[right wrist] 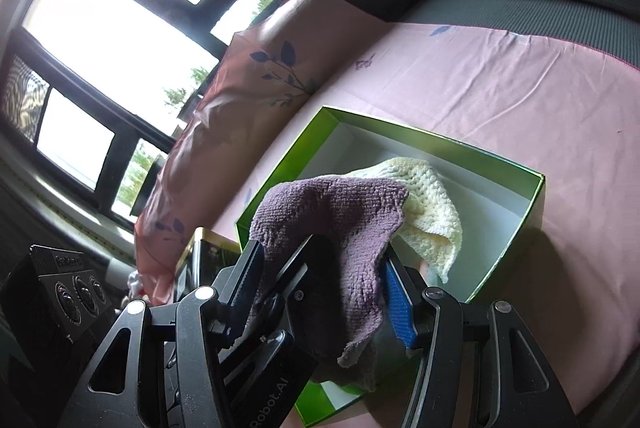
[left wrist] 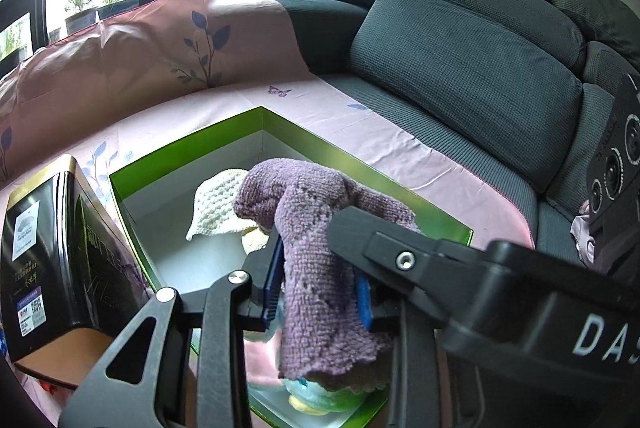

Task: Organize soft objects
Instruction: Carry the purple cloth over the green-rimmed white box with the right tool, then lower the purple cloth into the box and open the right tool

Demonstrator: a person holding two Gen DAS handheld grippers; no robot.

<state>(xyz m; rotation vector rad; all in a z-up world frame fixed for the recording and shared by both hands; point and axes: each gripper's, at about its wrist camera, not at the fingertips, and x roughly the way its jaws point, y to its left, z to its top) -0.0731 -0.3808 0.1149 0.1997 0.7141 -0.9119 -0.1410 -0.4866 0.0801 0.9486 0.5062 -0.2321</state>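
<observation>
Both grippers meet on one fuzzy purple knitted cloth [left wrist: 316, 260] above the open green cardboard box [left wrist: 192, 143]. The left gripper [left wrist: 320, 292] pinches it between blue pads. The right gripper [right wrist: 320, 292] stands wide around it, cloth draped across. A cream crocheted cloth [right wrist: 428, 203] lies inside the box, on the pink floral sheet [right wrist: 480, 87].

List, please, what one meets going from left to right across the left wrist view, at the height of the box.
Black and gold tin → green cardboard box with white inside → cream knitted cloth → purple knitted cloth → pink bed sheet → dark grey sofa cushion.
</observation>
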